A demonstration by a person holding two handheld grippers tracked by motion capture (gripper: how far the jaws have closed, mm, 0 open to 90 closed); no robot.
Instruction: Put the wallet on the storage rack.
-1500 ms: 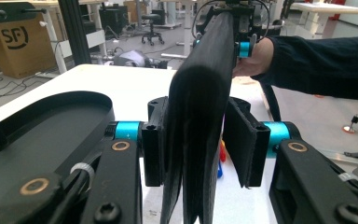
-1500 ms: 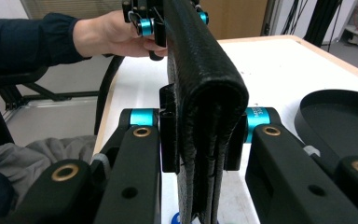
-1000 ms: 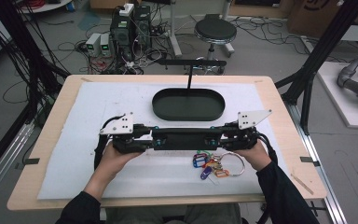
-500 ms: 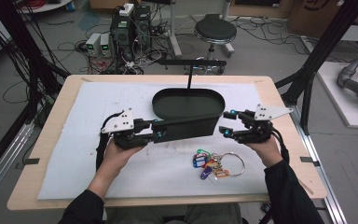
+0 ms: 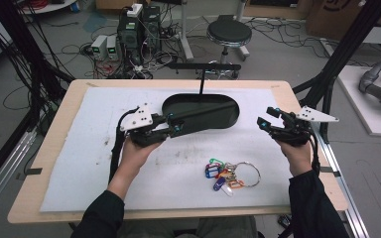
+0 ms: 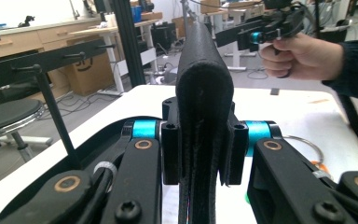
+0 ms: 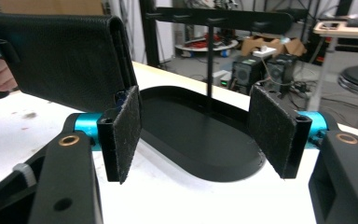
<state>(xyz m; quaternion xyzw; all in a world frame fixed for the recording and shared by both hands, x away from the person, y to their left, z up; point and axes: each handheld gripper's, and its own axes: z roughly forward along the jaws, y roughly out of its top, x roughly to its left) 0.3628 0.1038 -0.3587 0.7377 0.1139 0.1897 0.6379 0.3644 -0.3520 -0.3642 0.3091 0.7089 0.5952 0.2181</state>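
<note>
While the left gripper (image 5: 176, 130) clamps a long black textured wallet (image 5: 203, 116), the right gripper (image 5: 268, 119) has just opened, empty.

Robotics lab, tangled cables (image 5: 54, 54), power supplies (image 5: 104, 47), black aluminium frame (image 5: 349, 47), cardboard boxes (image 5: 335, 12)

Legible markings — none. The cardboard box (image 6: 86, 70) behind the desk in the left gripper view carries a dark print, too blurred to read; the key tags (image 5: 221, 173) show no readable lettering.

A black wallet (image 6: 200, 93) is standing clamped in the left gripper (image 6: 200, 154); the right gripper (image 6: 265, 28) is hovering beyond.
</note>
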